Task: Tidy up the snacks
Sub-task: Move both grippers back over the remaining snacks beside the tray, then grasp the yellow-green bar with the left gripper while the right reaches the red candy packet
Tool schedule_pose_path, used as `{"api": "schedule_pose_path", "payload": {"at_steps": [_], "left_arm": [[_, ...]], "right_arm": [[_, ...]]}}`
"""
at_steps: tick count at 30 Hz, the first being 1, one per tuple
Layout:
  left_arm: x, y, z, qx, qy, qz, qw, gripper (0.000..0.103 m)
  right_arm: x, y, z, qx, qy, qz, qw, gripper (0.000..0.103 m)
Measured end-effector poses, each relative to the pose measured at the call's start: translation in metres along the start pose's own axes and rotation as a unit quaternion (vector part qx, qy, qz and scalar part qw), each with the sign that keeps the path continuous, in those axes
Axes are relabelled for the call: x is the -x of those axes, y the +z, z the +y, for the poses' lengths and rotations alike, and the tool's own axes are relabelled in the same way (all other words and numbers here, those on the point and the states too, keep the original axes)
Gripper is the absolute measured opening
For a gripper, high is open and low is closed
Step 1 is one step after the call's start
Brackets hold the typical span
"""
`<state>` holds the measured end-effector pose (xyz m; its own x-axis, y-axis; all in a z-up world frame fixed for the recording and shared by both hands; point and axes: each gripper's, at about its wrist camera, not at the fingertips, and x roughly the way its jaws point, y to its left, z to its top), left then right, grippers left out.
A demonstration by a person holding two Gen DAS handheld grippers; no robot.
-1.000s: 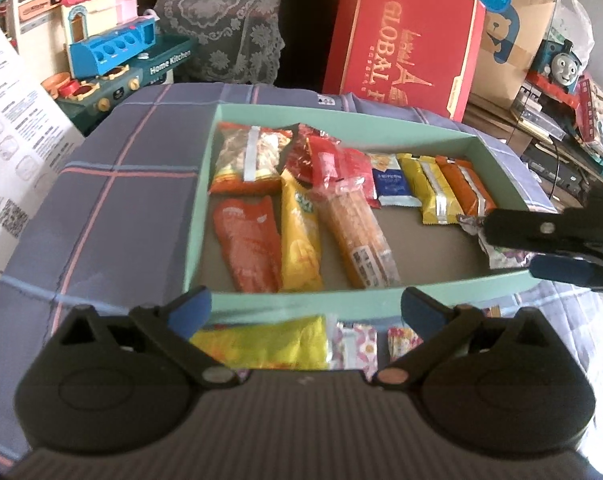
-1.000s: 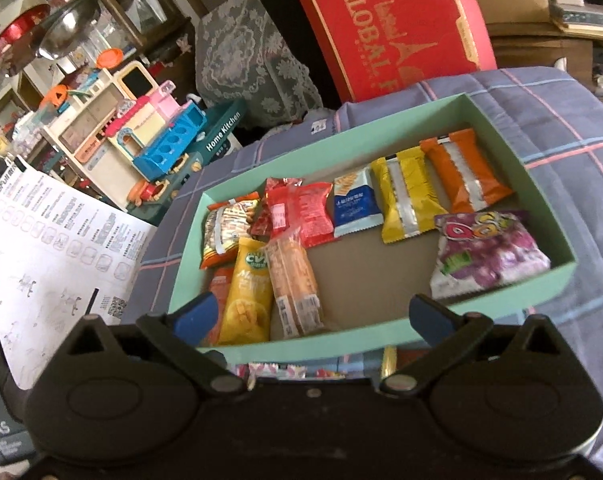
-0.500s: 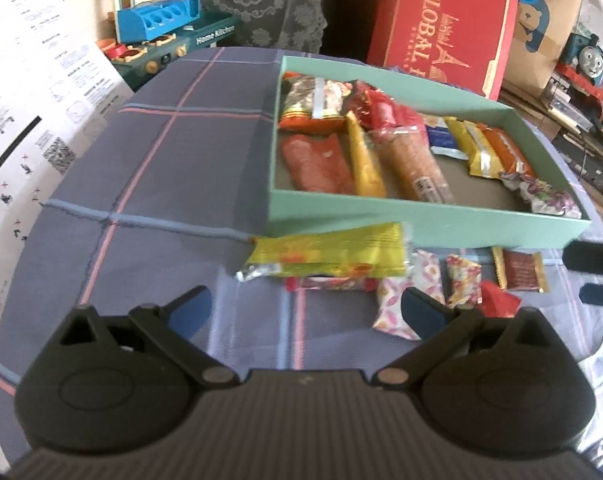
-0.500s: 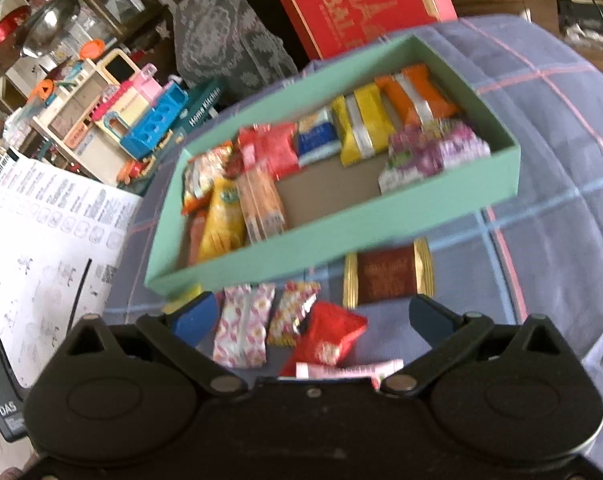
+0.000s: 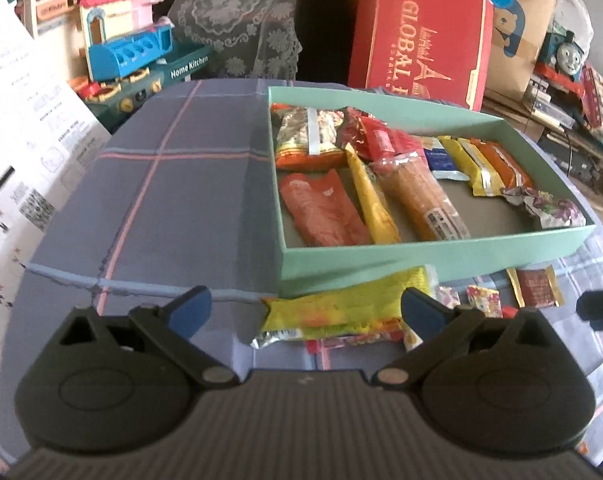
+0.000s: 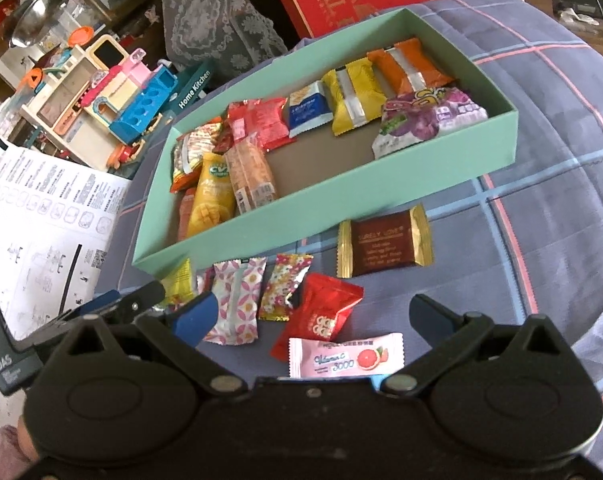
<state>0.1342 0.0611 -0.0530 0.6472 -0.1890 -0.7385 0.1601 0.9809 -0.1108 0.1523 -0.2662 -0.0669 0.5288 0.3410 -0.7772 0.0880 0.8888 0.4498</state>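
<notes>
Directly between the fingers of the open, empty right hand-held gripper (image 6: 311,318) lies a red candy (image 6: 321,316).

The left hand-held gripper (image 6: 113,304) is hiding most of the yellow packet (image 6: 178,282); the pink sachet (image 6: 343,356) is disappearing behind the right hand-held gripper (image 6: 311,316).

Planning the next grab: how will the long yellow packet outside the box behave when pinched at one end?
The yellow packet looks like thin crinkled film, so it will probably droop. It seems light. It overlaps smaller sweets, so dragging it may shift them.
</notes>
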Motion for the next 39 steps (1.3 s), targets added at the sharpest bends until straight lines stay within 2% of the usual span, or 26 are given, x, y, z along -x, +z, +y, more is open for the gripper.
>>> {"api": "schedule_pose_path", "payload": {"at_steps": [3, 7, 9, 11, 12, 14, 19, 21, 24, 26, 28, 32, 36, 37, 38, 39], "left_arm": [[-0.011, 0.002, 0.004, 0.006, -0.027, 0.012, 0.9995, 0.103], [-0.028, -0.001, -0.001, -0.013, -0.053, 0.035, 0.9979, 0.103], [-0.033, -0.005, -0.002, -0.016, -0.061, 0.046, 0.997, 0.096], [-0.036, -0.009, -0.002, -0.018, -0.069, 0.055, 0.9959, 0.083], [-0.034, -0.012, -0.003, -0.023, -0.07, 0.05, 0.996, 0.08], [-0.03, -0.017, -0.005, -0.033, -0.075, 0.049, 0.9954, 0.066], [-0.016, -0.03, -0.013, -0.043, -0.128, 0.069, 0.9884, 0.054], [-0.01, -0.033, -0.015, -0.042, -0.132, 0.065, 0.9883, 0.053], [-0.001, -0.029, -0.008, -0.031, -0.115, 0.036, 0.9923, 0.053], [0.001, -0.024, -0.004, -0.032, -0.096, 0.02, 0.9946, 0.058], [-0.004, -0.019, -0.004, -0.036, -0.09, 0.022, 0.9951, 0.059], [-0.011, -0.018, -0.016, -0.072, -0.111, 0.028, 0.9908, 0.066], [-0.011, -0.03, -0.036, -0.122, -0.127, 0.033, 0.9839, 0.064], [-0.011, -0.033, -0.041, -0.137, -0.13, 0.034, 0.9815, 0.056], [-0.01, -0.037, -0.044, -0.149, -0.132, 0.033, 0.9795, 0.035], [-0.011, -0.04, -0.048, -0.161, -0.134, 0.037, 0.9771, 0.03]], "right_arm": [[-0.008, 0.001, 0.006, 0.005, -0.004, 0.01, 1.0, 0.103], [-0.02, 0.002, 0.015, 0.009, -0.007, 0.023, 1.0, 0.103], [-0.024, 0.002, 0.019, 0.012, -0.008, 0.026, 1.0, 0.103], [-0.028, 0.003, 0.021, 0.013, -0.009, 0.029, 0.999, 0.103], [-0.03, 0.004, 0.022, 0.011, -0.008, 0.032, 0.999, 0.103], [-0.036, 0.006, 0.024, 0.002, -0.003, 0.039, 0.999, 0.103], [-0.049, 0.009, 0.032, -0.006, 0.007, 0.051, 0.999, 0.103], [-0.054, 0.01, 0.035, -0.006, 0.004, 0.053, 0.999, 0.103], [-0.058, 0.012, 0.035, -0.01, 0.001, 0.055, 0.998, 0.103], [-0.057, 0.013, 0.034, -0.013, -0.001, 0.053, 0.999, 0.103], [-0.057, 0.014, 0.032, -0.016, -0.005, 0.049, 0.999, 0.103], [-0.054, 0.017, 0.03, -0.021, -0.012, 0.038, 0.999, 0.103], [-0.051, 0.02, 0.029, -0.021, -0.016, 0.027, 0.999, 0.103], [-0.051, 0.02, 0.03, -0.02, -0.017, 0.025, 0.999, 0.103], [-0.052, 0.02, 0.03, -0.02, -0.017, 0.024, 0.999, 0.103], [-0.053, 0.02, 0.031, -0.019, -0.017, 0.023, 0.999, 0.103]]}}
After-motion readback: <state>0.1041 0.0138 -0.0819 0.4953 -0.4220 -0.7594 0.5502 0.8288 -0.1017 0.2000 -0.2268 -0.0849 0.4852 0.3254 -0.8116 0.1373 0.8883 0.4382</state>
